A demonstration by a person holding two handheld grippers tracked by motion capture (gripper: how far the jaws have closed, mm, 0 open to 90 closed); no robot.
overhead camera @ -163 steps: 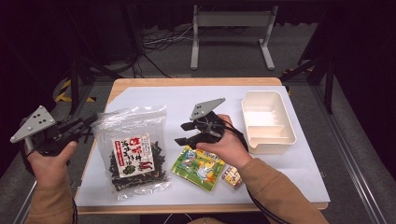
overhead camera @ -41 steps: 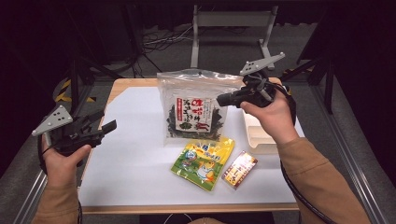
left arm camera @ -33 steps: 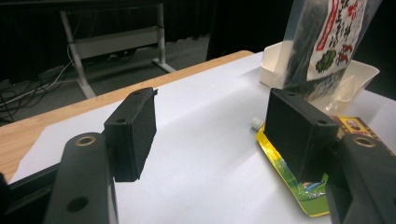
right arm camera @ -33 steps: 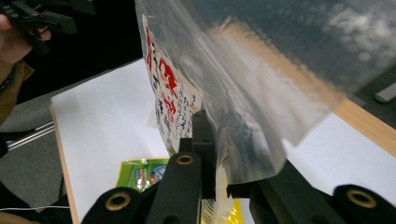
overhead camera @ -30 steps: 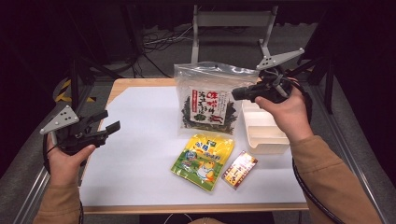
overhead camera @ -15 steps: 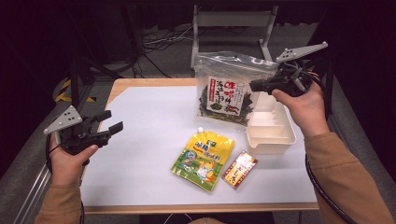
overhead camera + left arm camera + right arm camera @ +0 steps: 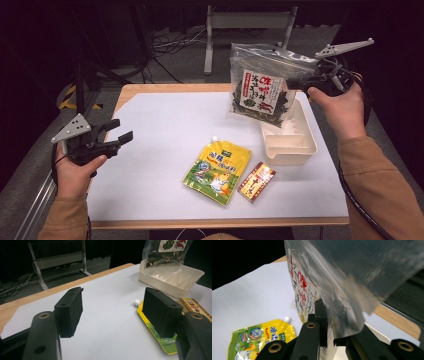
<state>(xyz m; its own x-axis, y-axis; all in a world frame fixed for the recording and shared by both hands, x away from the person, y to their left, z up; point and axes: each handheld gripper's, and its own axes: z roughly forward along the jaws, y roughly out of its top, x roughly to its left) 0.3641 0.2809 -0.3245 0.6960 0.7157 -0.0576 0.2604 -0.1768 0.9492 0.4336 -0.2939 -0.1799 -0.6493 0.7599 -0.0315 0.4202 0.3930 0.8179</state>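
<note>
A clear bag of dark dried seaweed point(image 7: 260, 90) with a red and white label hangs in the air over the far end of the white divided tray point(image 7: 290, 145). My right gripper point(image 7: 300, 80) is shut on the bag's right edge; in the right gripper view the plastic point(image 7: 332, 302) is pinched between the jaws. My left gripper point(image 7: 117, 136) hovers open at the table's left edge with nothing between its pads point(image 7: 70, 311). A yellow spouted pouch point(image 7: 217, 170) and a small red and yellow packet point(image 7: 256, 181) lie on the white mat.
The white mat point(image 7: 165, 125) covers a wooden table whose edge point(image 7: 165, 89) shows at the back. A metal stand point(image 7: 245, 20) and cables lie on the dark floor behind. Bare mat lies between my left gripper and the pouch.
My right hand has carried the seaweed bag rightward and slightly up, from above the mat's middle to over the tray. The left gripper has stayed where it was.
</note>
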